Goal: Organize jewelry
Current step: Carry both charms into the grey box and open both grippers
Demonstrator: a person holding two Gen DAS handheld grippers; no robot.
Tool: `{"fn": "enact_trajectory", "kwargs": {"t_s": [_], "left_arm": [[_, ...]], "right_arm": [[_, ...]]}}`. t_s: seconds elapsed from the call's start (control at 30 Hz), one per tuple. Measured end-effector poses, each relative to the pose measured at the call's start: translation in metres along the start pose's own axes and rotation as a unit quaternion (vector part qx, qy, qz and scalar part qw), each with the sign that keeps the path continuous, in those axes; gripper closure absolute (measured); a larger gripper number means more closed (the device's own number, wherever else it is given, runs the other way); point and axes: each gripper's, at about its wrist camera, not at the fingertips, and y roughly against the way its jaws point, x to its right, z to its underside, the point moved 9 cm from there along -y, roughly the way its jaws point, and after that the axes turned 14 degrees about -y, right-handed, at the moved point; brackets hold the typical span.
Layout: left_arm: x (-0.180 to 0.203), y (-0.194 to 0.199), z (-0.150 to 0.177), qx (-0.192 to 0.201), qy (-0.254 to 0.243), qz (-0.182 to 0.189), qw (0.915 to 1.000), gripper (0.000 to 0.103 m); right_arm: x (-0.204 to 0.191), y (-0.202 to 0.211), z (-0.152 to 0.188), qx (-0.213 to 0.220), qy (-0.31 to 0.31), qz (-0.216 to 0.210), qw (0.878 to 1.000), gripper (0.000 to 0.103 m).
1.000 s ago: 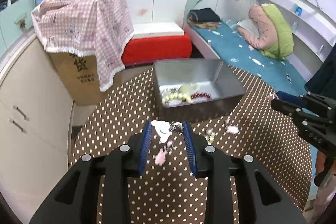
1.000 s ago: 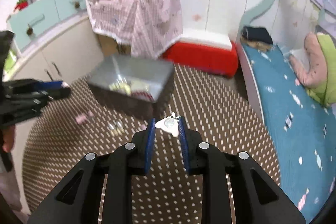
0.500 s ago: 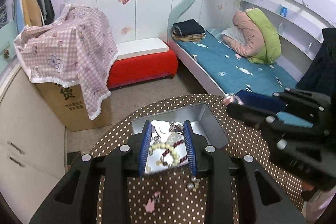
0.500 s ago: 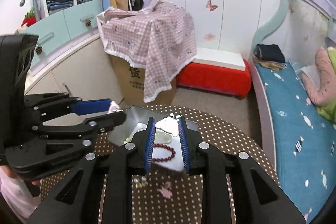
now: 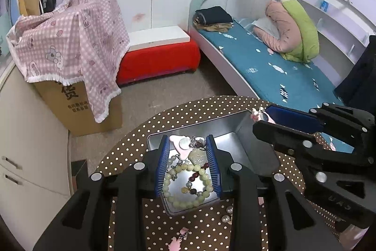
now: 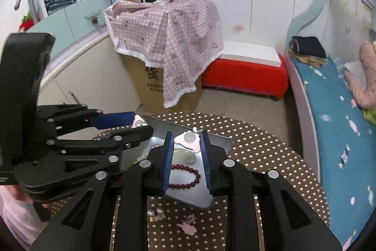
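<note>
Two pink brooches held over the metal tray

The left hand-held gripper (image 5: 188,145) is clamped on a pink brooch (image 5: 179,144) and the right hand-held gripper (image 6: 187,137) on another pink brooch (image 6: 188,141), both low in frame above the metal tray (image 5: 237,133). In the tray lie a pale green bead bracelet (image 5: 188,202), a dark red bead bracelet (image 6: 191,182) and a jade pendant (image 6: 184,156). On the dotted counter (image 6: 258,145), below the tray, sit pearl earrings (image 6: 155,212) and a pink hair clip (image 6: 188,226).

The polka-dot table (image 5: 131,152) carries a metal tray (image 5: 235,140), pearl earrings (image 6: 155,212) and a pink charm (image 6: 188,226).
</note>
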Motion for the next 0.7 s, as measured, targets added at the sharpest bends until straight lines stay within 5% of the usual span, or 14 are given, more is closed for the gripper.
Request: {"fn": "enact_trajectory", "kwargs": {"t_s": [0.07, 0.1, 0.17, 0.7], "left_arm": [[-0.001, -0.001, 0.001, -0.005, 0.003, 0.001, 1.0000, 0.066], [-0.002, -0.002, 0.002, -0.007, 0.004, 0.001, 1.0000, 0.056], [-0.004, -0.003, 0.005, -0.012, 0.009, -0.008, 0.9999, 0.053], [-0.013, 0.009, 0.025, -0.030, 0.034, -0.024, 0.9987, 0.046]], "right_arm": [[0.000, 0.001, 0.001, -0.002, 0.003, -0.001, 1.000, 0.069], [0.001, 0.003, 0.002, 0.000, 0.003, 0.001, 1.000, 0.060], [0.005, 0.009, 0.001, 0.020, 0.003, 0.021, 1.000, 0.036], [0.035, 0.021, 0.015, 0.015, -0.014, 0.050, 0.999, 0.035]]}}
